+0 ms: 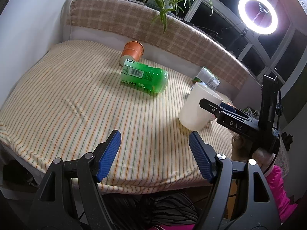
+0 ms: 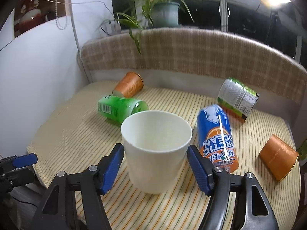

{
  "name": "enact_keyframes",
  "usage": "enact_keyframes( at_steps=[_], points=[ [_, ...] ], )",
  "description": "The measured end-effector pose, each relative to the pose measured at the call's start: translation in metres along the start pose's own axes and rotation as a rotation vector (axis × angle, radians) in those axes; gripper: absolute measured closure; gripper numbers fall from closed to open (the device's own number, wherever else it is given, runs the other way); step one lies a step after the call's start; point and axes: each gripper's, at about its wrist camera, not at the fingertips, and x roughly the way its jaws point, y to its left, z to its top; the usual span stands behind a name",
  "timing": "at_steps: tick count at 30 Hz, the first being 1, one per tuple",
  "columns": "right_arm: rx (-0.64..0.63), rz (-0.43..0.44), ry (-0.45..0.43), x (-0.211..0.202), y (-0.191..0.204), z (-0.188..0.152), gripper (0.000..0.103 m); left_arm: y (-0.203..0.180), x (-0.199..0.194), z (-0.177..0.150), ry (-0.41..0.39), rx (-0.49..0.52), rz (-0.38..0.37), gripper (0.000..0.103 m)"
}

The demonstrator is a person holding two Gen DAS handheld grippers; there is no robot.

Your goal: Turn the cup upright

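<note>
- white cup (image 2: 156,149) stands mouth up on the striped cloth (image 2: 76,134) of the counter, w/ the right gripper (image 2: 155,164) around it
- right jaws pinch the cup: blue pads (image 2: 113,166) on both sides of its wall, just below the rim
- in left wrist view the cup (image 1: 199,109) is at right, tilted a bit, base near the cloth; can't tell if it touches
- left gripper (image 1: 155,153) hangs over the near counter edge, jaws spread, nothing btwn them, well apart from the cup
- green bottle (image 2: 120,108) lies on its side behind the cup, barcode facing up
- orange cup (image 2: 128,85) on its side, touching the green bottle at the back
- blue can (image 2: 217,137) lies just right of the white cup, label upside down
- green/white can (image 2: 238,97) tilted at back right, near the plaid cushion (image 2: 191,49)
- 2nd orange cup (image 2: 278,160) on its side, far right edge
- potted plant (image 2: 165,13) on the sill behind; ring light (image 1: 258,13) lit at upper right in left view
</note>
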Motion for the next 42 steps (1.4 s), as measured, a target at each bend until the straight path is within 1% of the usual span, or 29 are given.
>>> enact_keyframes(
  at_steps=[7,10,18,33,38,39,42],
  points=[
    [-0.027,-0.055,-0.035,0.004,0.006,-0.008,0.034,-0.004,-0.004,-0.002,-0.014,0.014,0.012,0.027],
    [-0.036,-0.065,-0.058,0.0,0.008,-0.014,0.034,-0.005,-0.006,-0.002,-0.022,0.021,0.02,0.027],
    [-0.056,-0.098,-0.078,-0.009,0.016,-0.027,0.034,-0.01,-0.007,-0.003,-0.032,0.04,0.025,0.027],
    [-0.008,-0.103,-0.08,-0.021,0.02,-0.045,0.034,-0.013,-0.007,-0.005,-0.028,0.043,0.018,0.027],
    [-0.017,-0.095,-0.081,-0.022,0.021,-0.047,0.031,-0.017,-0.007,-0.007,-0.028,0.051,0.016,0.027],
    [-0.019,-0.091,-0.079,-0.023,0.021,-0.048,0.029,-0.018,-0.007,-0.008,-0.028,0.053,0.016,0.027],
    [-0.031,-0.084,-0.09,-0.027,0.023,-0.05,0.018,-0.023,-0.008,-0.009,-0.032,0.063,0.019,0.027]
  ],
)
